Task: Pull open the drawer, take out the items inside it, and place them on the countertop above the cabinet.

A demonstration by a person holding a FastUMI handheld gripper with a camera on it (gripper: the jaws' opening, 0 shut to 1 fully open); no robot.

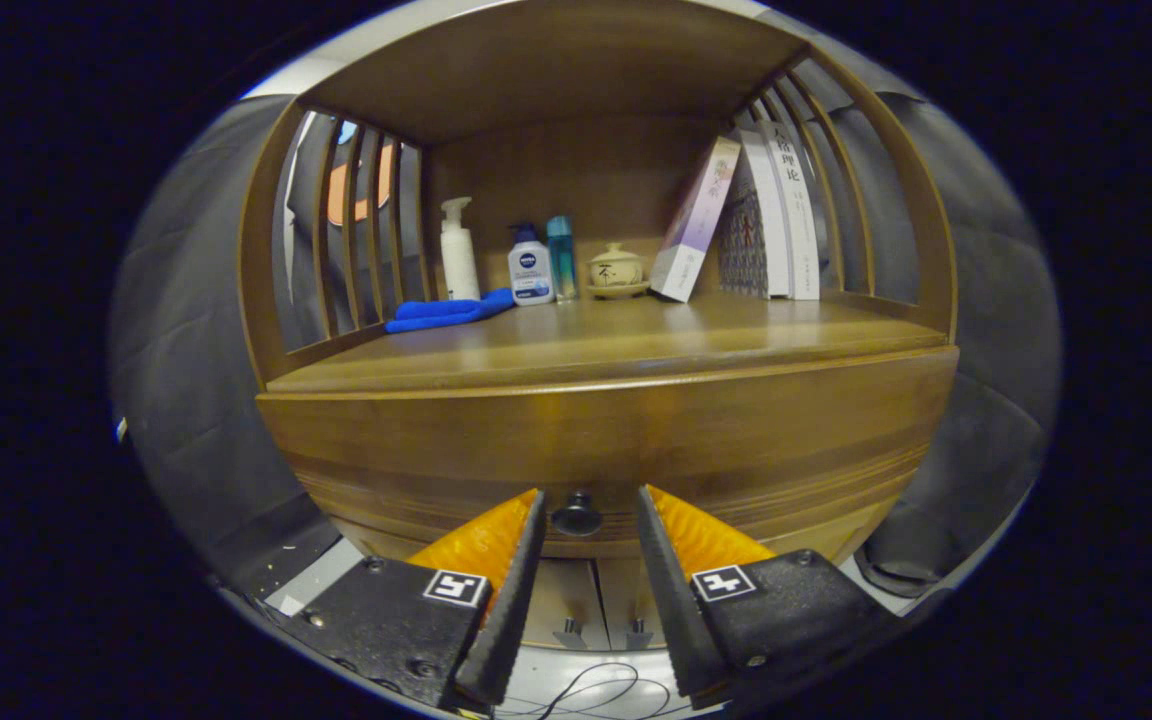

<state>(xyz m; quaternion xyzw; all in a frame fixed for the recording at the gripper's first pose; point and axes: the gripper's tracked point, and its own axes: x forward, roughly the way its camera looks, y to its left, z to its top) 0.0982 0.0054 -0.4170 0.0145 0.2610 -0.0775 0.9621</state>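
The gripper (588, 500) is released, its two fingers spread with the dark round knob (576, 515) of the drawer (596, 445) sitting in the gap between their tips; neither finger seems to touch the knob, though the fisheye bend makes that hard to judge. The drawer front is flush with the cabinet, so it is still closed and whatever is inside is hidden. Just above its top edge runs the table (636, 345), the cabinet's wooden top, with a broad bare stretch along the front lip. Things sit only toward the back: a blue cloth (448, 311) at the left, a white pump bottle (457, 250), a small bottle with a dark cap (530, 266) and a slim teal bottle (561, 258), a lidded cup on a saucer (617, 271), then leaning books (751, 215) against the right slatted side. Below the drawer a cable (586, 690) lies on the floor.
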